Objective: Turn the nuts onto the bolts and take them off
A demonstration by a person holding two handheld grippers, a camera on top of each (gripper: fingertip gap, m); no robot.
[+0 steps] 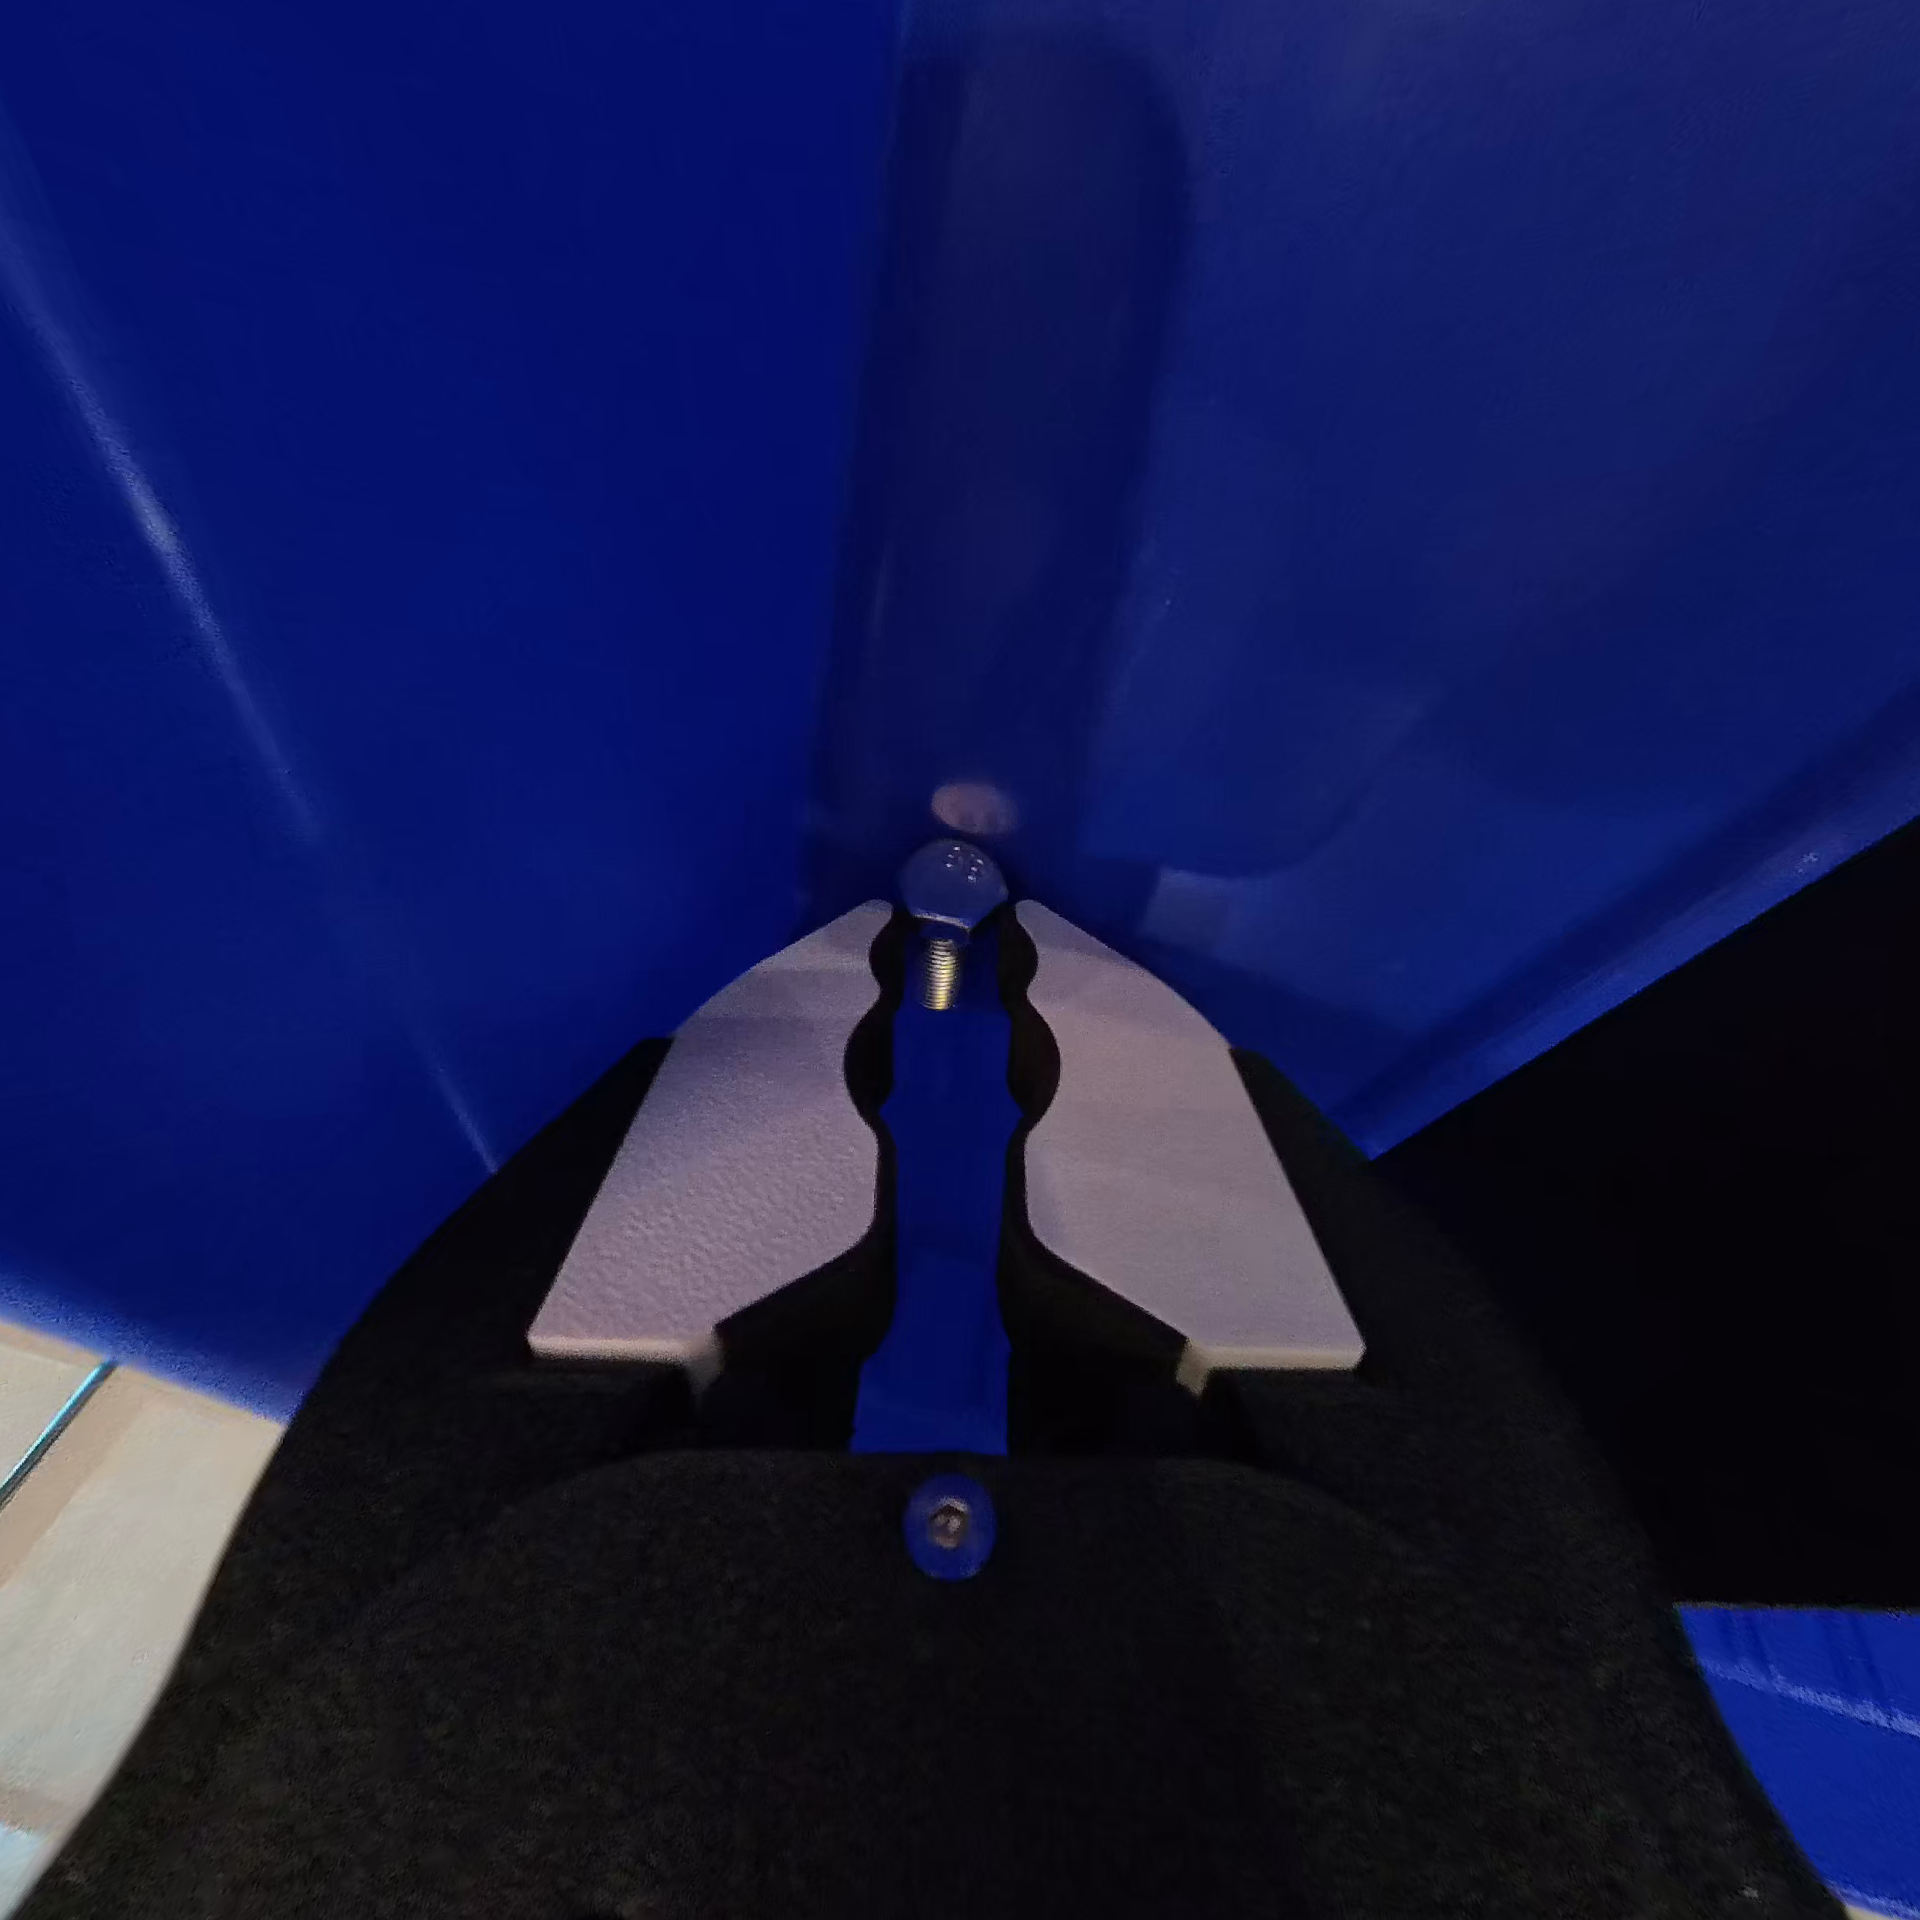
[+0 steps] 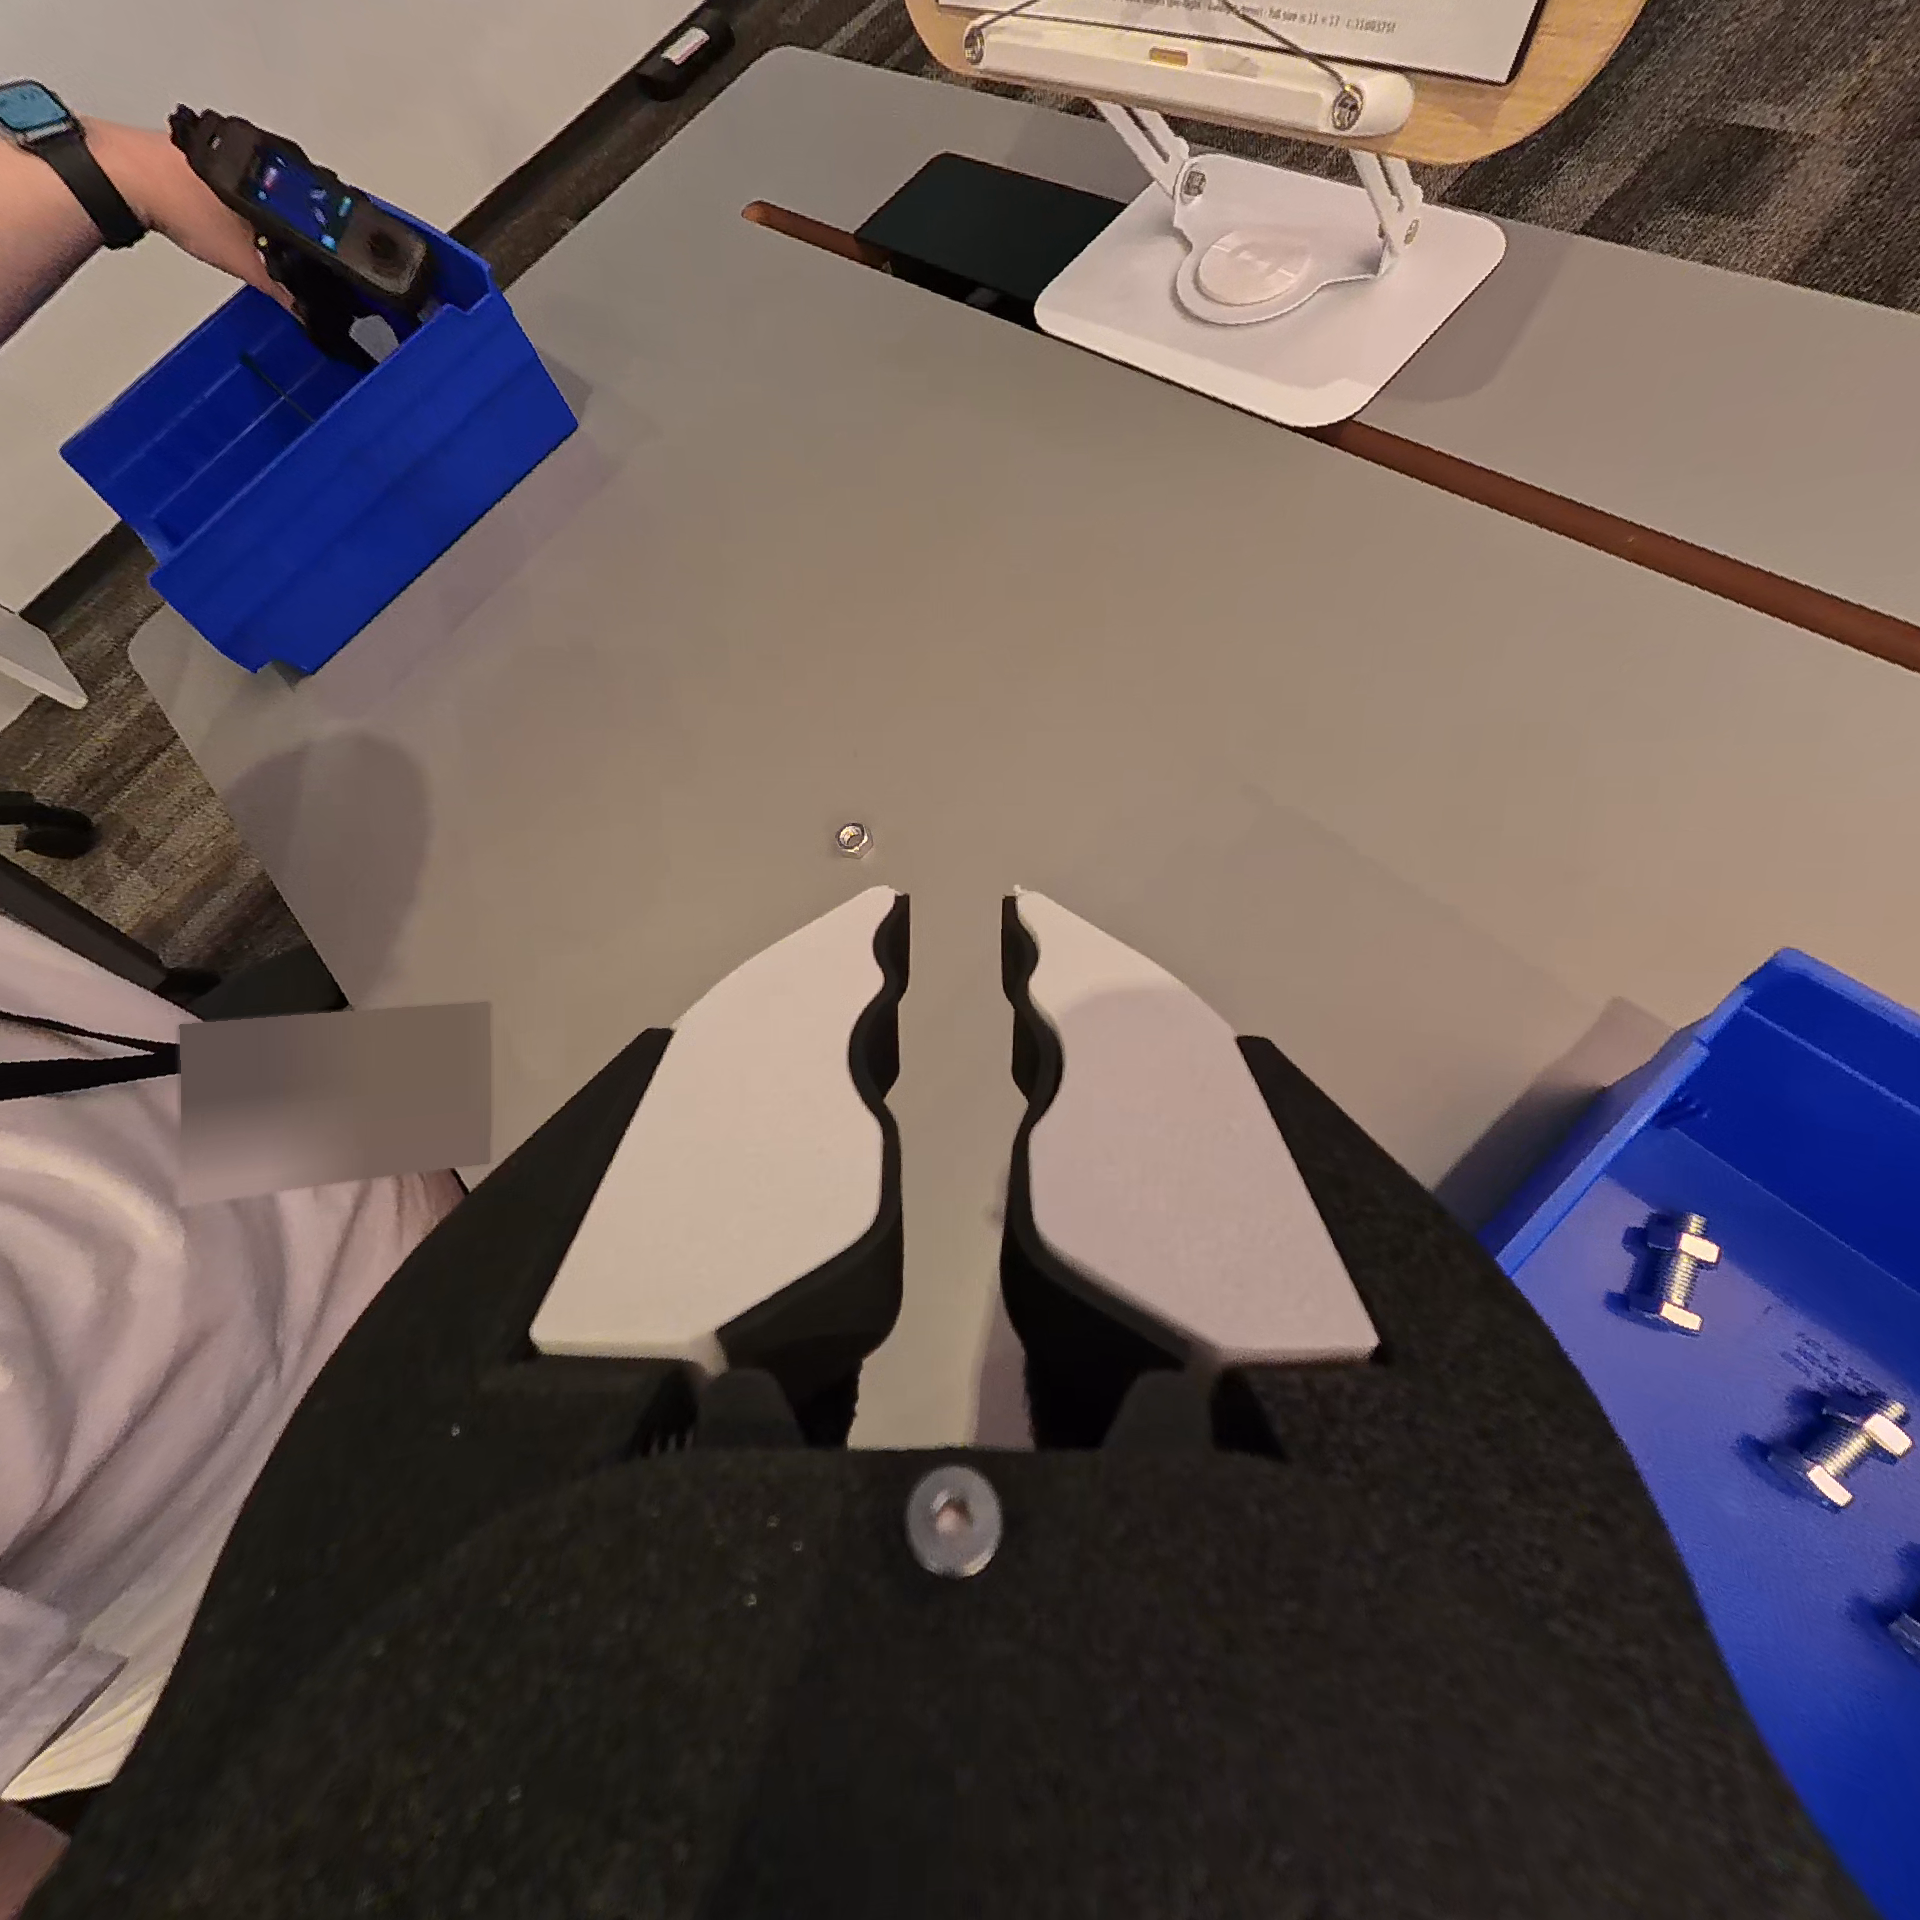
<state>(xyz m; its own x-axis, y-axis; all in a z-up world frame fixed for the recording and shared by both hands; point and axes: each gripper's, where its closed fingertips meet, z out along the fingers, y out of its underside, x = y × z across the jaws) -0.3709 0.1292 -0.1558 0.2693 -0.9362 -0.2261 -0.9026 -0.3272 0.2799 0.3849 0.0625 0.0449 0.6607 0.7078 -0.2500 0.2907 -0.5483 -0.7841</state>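
In the left wrist view my left gripper (image 1: 952, 902) is down in a corner of a blue bin (image 1: 520, 520). Its tips are closed on the hex head of a silver bolt (image 1: 945, 914), whose threaded shank points back between the fingers. In the right wrist view my right gripper (image 2: 956, 899) is open and empty, low over the grey table (image 2: 1143, 623). A loose silver nut (image 2: 852, 837) lies on the table just ahead of its left fingertip. The left gripper (image 2: 358, 322), held by a hand, reaches into the far-left blue bin (image 2: 343, 499).
A second blue bin (image 2: 1766, 1195) at the right holds bolts with nuts on them (image 2: 1665, 1270) (image 2: 1839, 1452). A white stand (image 2: 1268, 301) and a flat black object (image 2: 977, 223) sit at the table's far side. A person's light shirt (image 2: 156, 1351) is at the left.
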